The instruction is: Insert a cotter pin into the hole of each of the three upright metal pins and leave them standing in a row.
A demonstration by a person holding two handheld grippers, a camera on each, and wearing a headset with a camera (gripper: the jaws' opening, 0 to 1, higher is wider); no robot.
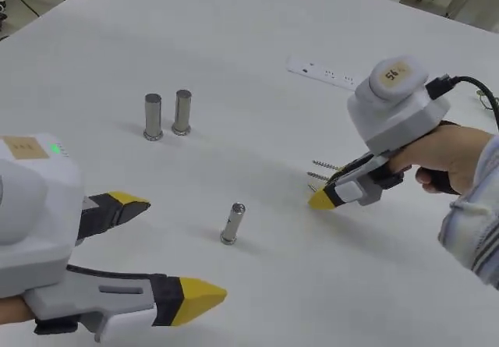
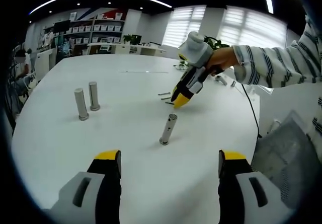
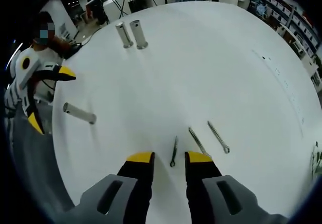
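Note:
Two upright metal pins (image 1: 153, 117) (image 1: 182, 112) stand side by side at the far left of the white table (image 1: 257, 19). A third metal pin (image 1: 231, 223) stands apart, nearer to me, on its flanged base. Three thin cotter pins lie flat on the right, among them the left cotter pin (image 3: 173, 151), the middle cotter pin (image 3: 197, 140) and the right cotter pin (image 3: 219, 137). My right gripper (image 3: 169, 158) is open by a narrow gap, its yellow tips down at the table around the left cotter pin's near end. My left gripper (image 1: 168, 246) is wide open and holds nothing, short of the third pin.
A white power strip (image 1: 323, 72) lies at the back right of the table. A black cable (image 1: 475, 90) trails from the right gripper. Bare tabletop stretches between the lone pin and the upright pair. Shelves and desks stand far behind the table.

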